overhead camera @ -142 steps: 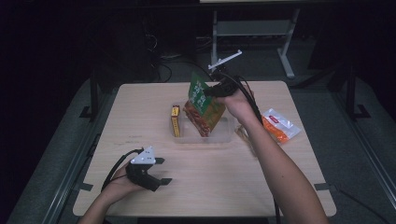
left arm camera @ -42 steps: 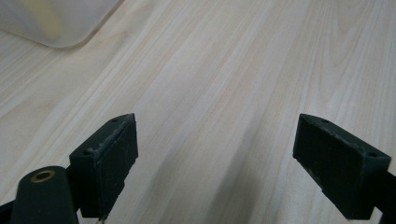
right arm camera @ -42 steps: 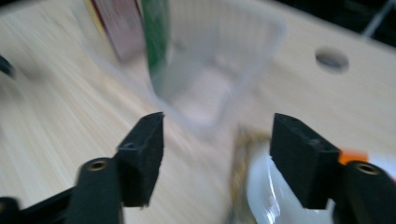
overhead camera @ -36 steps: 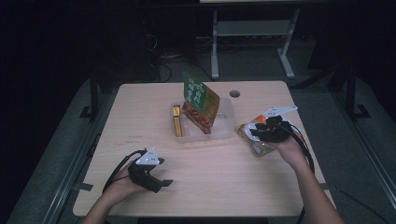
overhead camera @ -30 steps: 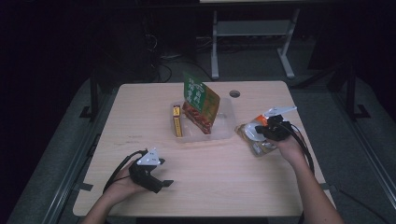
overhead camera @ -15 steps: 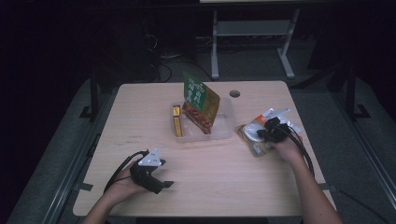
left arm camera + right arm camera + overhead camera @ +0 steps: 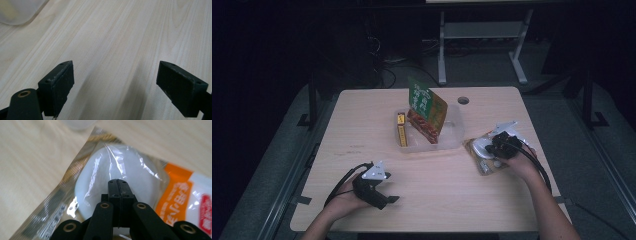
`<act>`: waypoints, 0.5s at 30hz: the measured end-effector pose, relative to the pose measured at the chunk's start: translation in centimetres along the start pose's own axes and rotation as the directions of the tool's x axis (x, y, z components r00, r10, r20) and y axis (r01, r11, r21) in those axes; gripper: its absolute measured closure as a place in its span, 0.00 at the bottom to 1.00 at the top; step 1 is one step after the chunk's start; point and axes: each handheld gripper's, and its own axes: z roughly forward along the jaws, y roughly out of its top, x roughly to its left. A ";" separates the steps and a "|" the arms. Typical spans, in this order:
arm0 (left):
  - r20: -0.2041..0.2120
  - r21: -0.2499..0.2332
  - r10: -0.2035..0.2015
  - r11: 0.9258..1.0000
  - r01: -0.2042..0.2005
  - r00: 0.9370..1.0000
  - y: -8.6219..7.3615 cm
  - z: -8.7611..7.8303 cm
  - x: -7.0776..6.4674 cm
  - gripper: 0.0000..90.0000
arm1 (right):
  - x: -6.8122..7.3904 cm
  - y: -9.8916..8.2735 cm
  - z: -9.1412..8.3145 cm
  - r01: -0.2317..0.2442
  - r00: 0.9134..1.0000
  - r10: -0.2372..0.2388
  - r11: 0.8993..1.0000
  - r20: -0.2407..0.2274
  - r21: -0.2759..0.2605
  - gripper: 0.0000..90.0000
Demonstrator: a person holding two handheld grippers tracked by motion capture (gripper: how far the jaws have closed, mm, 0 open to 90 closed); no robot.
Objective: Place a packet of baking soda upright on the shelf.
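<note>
Left claw [image 7: 384,199]: near front edge of tabletop [image 7: 362,130], held low in left hand [image 7: 343,202]; jaws spread wide, nothing btwn them, bare wood below.
Cable [image 7: 343,181]: loops back from left claw along forearm.
Right claw [image 7: 488,146]: right side, mid-depth, in right hand [image 7: 524,162]; jaws pressed together over bun packet, tips on the clear film; cannot tell if any film is pinched.
Bun packet [image 7: 117,175]: flat on tabletop just right of tub; clear wrap w/ white round bun inside, orange-and-white label at one end.
Tub [image 7: 453,131]: clear plastic, centre, past both claws.
Green bag [image 7: 426,107]: standing tilted in tub, green top, red-orange lower part.
Yellow box [image 7: 402,129]: narrow, lying at tub's left side.
Hole [image 7: 463,100]: round, far right part of tabletop, apart from tub.
</note>
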 end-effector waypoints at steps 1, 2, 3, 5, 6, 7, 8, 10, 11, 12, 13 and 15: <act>0.002 0.000 -0.003 1.000 0.003 1.000 0.0 0.0 0.0 0.16 | 0.0 0.2 0.1 -0.013 1.000 0.013 1.000 0.003 -0.016 1.00; 0.002 0.000 -0.004 1.000 0.004 1.000 0.0 0.0 0.0 0.16 | -0.1 0.3 0.2 -0.011 1.000 0.011 1.000 -0.004 -0.012 1.00; 0.003 0.000 -0.005 1.000 0.005 1.000 0.0 0.1 -0.1 0.16 | -0.1 0.4 0.4 -0.004 1.000 0.004 1.000 -0.004 -0.008 1.00; 0.005 0.005 0.002 1.000 -0.002 1.000 0.0 0.0 -0.1 0.16 | 0.0 0.5 0.6 0.006 1.000 -0.006 1.000 -0.004 -0.003 1.00; 0.006 0.005 0.002 1.000 -0.002 1.000 0.0 0.0 -0.1 0.16 | 0.0 0.4 0.6 0.009 1.000 -0.009 1.000 -0.014 0.001 1.00; 0.007 0.004 0.001 1.000 -0.001 1.000 0.0 0.0 -0.1 0.16 | 0.0 0.4 0.5 0.008 1.000 -0.008 1.000 -0.024 0.000 1.00; 0.010 0.003 -0.001 1.000 0.001 1.000 0.0 0.0 -0.1 0.16 | 0.0 0.3 0.5 0.012 0.999 -0.012 1.000 -0.034 -0.003 1.00; 0.013 0.001 0.001 1.000 -0.001 1.000 0.1 0.1 -0.1 0.16 | 0.3 0.3 0.4 0.018 0.998 -0.018 1.000 -0.065 -0.001 1.00; 0.012 0.002 0.005 1.000 -0.005 1.000 0.1 0.0 -0.1 0.16 | 0.5 0.3 0.4 0.027 0.997 -0.027 1.000 -0.074 0.001 1.00; 0.012 -0.004 0.001 1.000 -0.001 1.000 0.1 0.1 -0.2 0.16 | 0.7 0.2 0.3 0.040 0.996 -0.039 0.999 -0.084 0.002 1.00; 0.014 0.000 0.006 1.000 -0.006 1.000 0.1 0.0 -0.2 0.16 | 1.0 0.2 0.2 0.039 0.995 -0.038 0.999 -0.094 0.009 1.00; 0.016 -0.006 0.002 1.000 -0.002 1.000 0.2 0.1 -0.4 0.16 | 1.4 0.2 0.0 0.058 0.991 -0.056 0.998 -0.118 0.011 1.00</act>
